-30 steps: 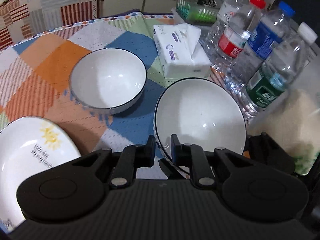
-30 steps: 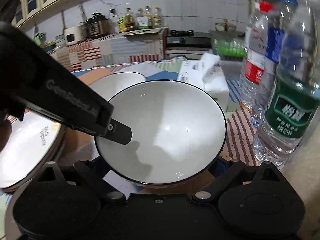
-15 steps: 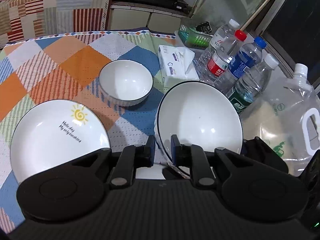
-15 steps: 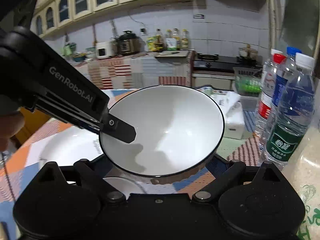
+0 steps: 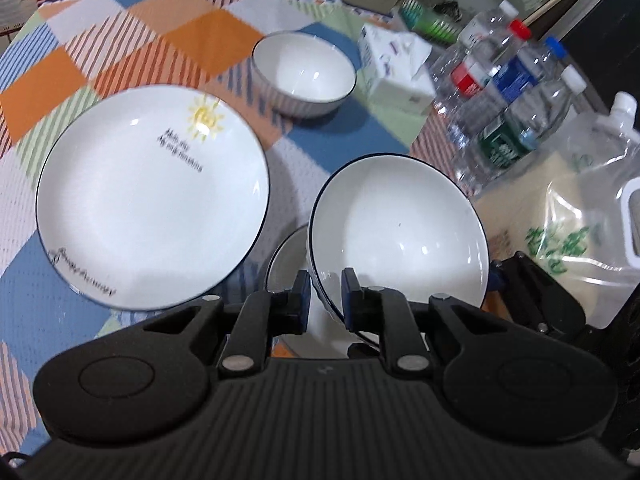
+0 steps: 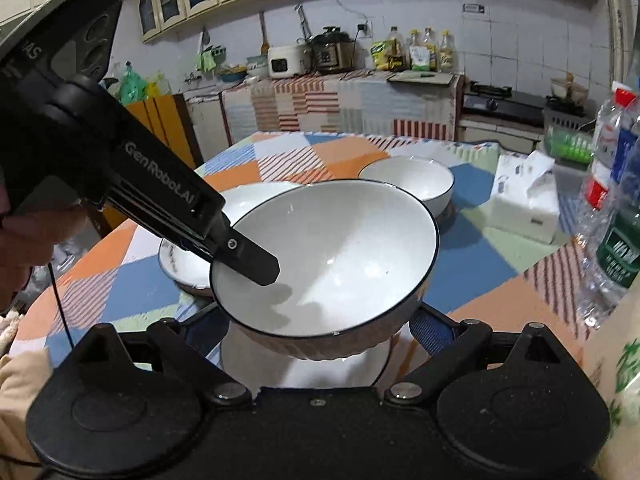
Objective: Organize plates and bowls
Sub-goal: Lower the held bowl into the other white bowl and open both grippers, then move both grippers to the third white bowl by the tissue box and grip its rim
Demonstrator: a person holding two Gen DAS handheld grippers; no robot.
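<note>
I hold a wide white ceramic bowl with a thin dark rim (image 5: 400, 236), tilted, above a white plate (image 6: 304, 368). My left gripper (image 5: 325, 294) pinches its near rim; my right gripper (image 6: 320, 332) is spread wide beneath it, apparently not squeezing. I count two bowls, the smaller white bowl (image 5: 304, 74) sitting further back, and two plates, the sun-printed white plate (image 5: 152, 196) carrying blurred, unreadable script. Four plastic water bottles (image 5: 516, 116) stand right. "GenRobot.AI" marks my left tool.
</note>
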